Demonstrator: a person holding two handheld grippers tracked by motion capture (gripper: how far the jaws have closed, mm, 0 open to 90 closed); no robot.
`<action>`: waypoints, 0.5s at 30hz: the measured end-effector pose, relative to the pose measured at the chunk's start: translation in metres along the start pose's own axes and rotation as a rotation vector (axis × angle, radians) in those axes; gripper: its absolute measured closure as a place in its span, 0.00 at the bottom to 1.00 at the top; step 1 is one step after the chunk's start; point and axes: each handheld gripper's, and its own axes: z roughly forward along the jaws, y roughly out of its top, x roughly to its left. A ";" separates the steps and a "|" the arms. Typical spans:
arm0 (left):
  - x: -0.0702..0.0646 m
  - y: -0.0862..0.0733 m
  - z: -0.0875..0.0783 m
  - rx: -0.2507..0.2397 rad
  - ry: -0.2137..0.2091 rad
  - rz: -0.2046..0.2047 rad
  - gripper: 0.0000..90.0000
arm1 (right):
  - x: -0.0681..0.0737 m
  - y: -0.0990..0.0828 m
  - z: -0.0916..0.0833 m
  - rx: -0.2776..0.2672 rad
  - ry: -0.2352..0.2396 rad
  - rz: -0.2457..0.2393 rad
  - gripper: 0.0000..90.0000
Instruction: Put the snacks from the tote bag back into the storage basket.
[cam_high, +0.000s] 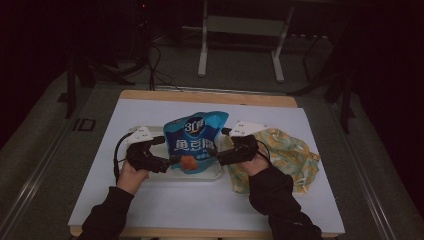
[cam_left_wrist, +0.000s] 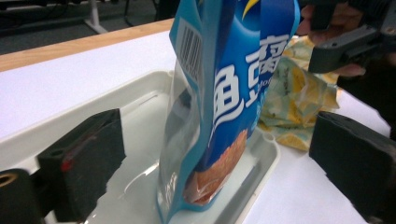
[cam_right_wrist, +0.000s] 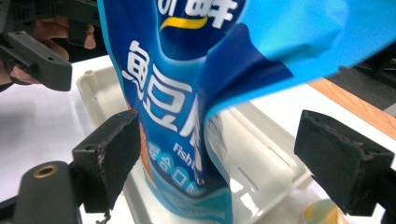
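Blue snack pouch (cam_high: 196, 141) stands upright in the white tray (cam_high: 212, 175), centre of the high view, its base on the tray floor. Left gripper (cam_high: 167, 162) comes in from the left of the pouch, right gripper (cam_high: 222, 156) from the right, both low down near its base.

Left gripper view: jaws wide, pouch (cam_left_wrist: 233, 107) in the gap between them, not touching either pad. Right gripper view: jaws also spread wide; the left pad sits right against the pouch (cam_right_wrist: 177, 121) face (contact or just overlap, can't tell), the other pad well clear. Neither is gripping it.

Risks, as I judge them:
- pouch is soft and top-heavy, upper part already folds over toward the right of the right gripper view; a one-sided nudge would likely tip it out of the tray
- closing on the crumpled film could grab only a fold and slip

Orientation: long axis vertical, opening end up, printed front facing the person, barcode edge toward the left gripper. Patterned yellow bag (cam_high: 287, 155) lies flat on the white table (cam_high: 190, 205), right of the tray.
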 end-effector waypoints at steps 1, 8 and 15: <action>-0.001 -0.001 -0.001 -0.002 -0.003 -0.005 0.04 | 0.000 -0.001 -0.002 -0.001 0.000 -0.002 0.16; -0.003 -0.013 -0.007 -0.016 -0.015 -0.037 0.04 | -0.004 -0.008 -0.018 -0.009 -0.016 0.003 0.16; -0.013 -0.023 -0.011 -0.008 -0.007 -0.035 0.04 | -0.003 -0.020 -0.036 -0.022 -0.034 0.006 0.16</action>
